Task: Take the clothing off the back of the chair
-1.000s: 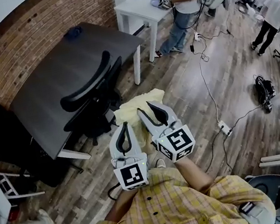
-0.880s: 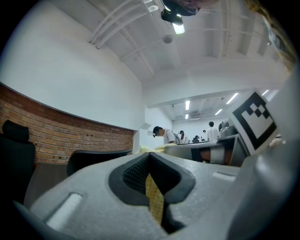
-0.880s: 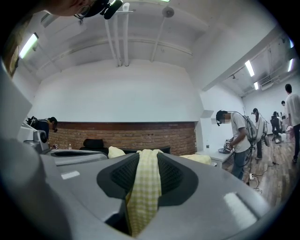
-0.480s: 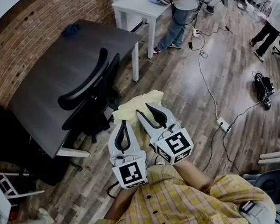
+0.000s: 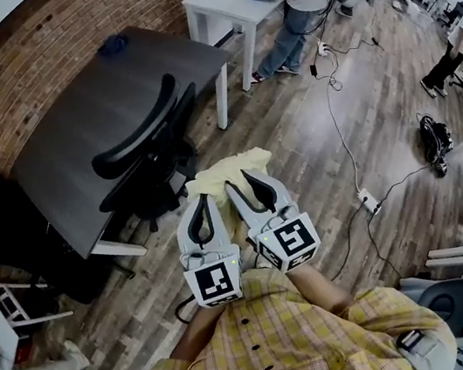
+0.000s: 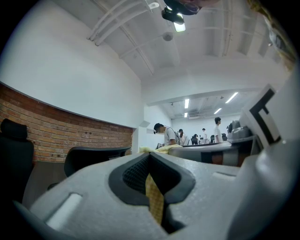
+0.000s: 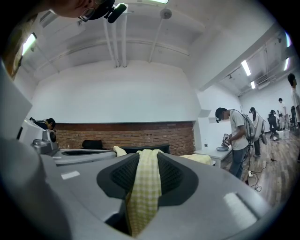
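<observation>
Little shifted since a second ago: left tongs (image 5: 201,204) and right tongs (image 5: 246,179) both clenched on yellow clothing (image 5: 224,170), mid-frame, clear of chair (image 5: 140,143). Removal looks done; setting down likely remains.

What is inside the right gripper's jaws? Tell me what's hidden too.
A strip of yellow checked clothing is pinched in the right gripper, with more of it bunched beyond the jaws. Whatever hangs beneath is covered by the gripper's own body.
</observation>
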Motion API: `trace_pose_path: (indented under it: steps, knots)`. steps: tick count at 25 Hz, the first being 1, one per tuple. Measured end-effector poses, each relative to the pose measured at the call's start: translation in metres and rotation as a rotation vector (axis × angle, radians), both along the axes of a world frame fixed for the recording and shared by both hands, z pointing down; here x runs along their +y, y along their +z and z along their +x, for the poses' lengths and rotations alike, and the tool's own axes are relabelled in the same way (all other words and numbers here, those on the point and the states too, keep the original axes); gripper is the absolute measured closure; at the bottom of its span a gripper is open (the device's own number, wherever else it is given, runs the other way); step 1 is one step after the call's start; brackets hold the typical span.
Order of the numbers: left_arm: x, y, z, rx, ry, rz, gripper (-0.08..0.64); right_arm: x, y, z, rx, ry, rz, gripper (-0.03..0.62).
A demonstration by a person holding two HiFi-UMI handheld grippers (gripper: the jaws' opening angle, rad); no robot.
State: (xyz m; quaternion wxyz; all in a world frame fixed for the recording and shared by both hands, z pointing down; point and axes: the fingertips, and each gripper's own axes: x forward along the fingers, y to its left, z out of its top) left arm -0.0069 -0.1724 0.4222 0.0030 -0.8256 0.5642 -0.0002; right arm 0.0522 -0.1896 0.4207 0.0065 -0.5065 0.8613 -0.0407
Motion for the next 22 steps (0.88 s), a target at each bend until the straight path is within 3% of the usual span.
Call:
trace_pose_path:
  steps: [18,22]
  knots:
    - [-0.001,0.012,0.002,0.008,0.002,-0.044,0.560,0.005,0.005,0.002,0.006,0.008,0.005,0.471]
    - [-0.001,0.006,0.003,0.011,0.002,-0.020,0.560,0.007,0.003,0.002,0.010,0.002,0.009,0.471]
